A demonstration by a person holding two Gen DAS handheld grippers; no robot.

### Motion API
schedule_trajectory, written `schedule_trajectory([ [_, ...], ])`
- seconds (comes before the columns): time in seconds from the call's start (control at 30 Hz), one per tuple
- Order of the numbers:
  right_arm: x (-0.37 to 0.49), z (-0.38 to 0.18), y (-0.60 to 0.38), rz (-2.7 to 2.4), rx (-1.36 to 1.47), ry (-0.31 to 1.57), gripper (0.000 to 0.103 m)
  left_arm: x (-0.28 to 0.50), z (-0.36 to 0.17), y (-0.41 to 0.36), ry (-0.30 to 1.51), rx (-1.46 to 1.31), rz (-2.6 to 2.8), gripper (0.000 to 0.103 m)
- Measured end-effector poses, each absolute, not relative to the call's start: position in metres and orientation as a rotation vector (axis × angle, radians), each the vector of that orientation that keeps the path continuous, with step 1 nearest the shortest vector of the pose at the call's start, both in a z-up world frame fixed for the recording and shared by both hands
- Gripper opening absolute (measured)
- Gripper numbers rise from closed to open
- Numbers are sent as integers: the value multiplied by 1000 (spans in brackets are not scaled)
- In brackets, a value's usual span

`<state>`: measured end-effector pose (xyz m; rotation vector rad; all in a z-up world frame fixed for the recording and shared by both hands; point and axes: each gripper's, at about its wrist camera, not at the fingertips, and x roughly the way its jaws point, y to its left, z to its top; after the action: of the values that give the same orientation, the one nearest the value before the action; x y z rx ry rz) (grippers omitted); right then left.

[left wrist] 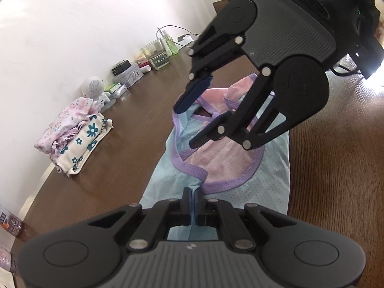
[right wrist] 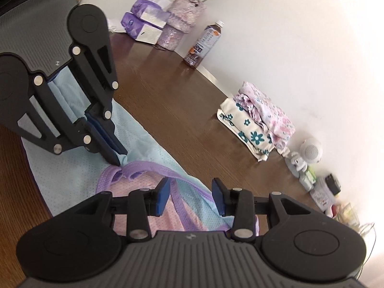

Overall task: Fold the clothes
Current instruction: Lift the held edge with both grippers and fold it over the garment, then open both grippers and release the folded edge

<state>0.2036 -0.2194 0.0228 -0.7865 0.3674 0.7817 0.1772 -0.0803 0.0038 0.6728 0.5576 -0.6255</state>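
A light blue mesh garment [left wrist: 264, 189] with a pink panel and purple trim lies flat on the brown wooden table [left wrist: 134, 110]. My left gripper [left wrist: 193, 199] is shut on a pinched fold of the blue cloth just beside the purple trim. In the right wrist view the left gripper [right wrist: 118, 162] points down at the garment [right wrist: 72, 168], its tips pressed together on the fabric. My right gripper [right wrist: 191, 192] stands open, low over the pink and purple neck area, with nothing between its blue pads. From the left wrist view, the right gripper [left wrist: 184, 126] hovers above the collar.
A stack of folded floral clothes [left wrist: 76, 132] [right wrist: 256, 124] sits near the wall. Along the wall are a white round speaker [left wrist: 94, 86], a glass container [left wrist: 157, 55], a drink bottle [right wrist: 204, 43], a flower vase [right wrist: 182, 16] and tissue packs [right wrist: 144, 21].
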Motion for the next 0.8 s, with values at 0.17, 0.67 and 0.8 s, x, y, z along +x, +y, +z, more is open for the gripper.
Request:
schedule_trajectory([
  [0.17,201,34,-220,834,-651,397,38,155,23,-51,552,563,-596,20],
  [0.67,204,20,-176,838,-482,486,30,121,40,143,745,324,47,28],
  [0.8,200,20,-173,792,-453,489,30,124,38,176,793,150,19,29],
])
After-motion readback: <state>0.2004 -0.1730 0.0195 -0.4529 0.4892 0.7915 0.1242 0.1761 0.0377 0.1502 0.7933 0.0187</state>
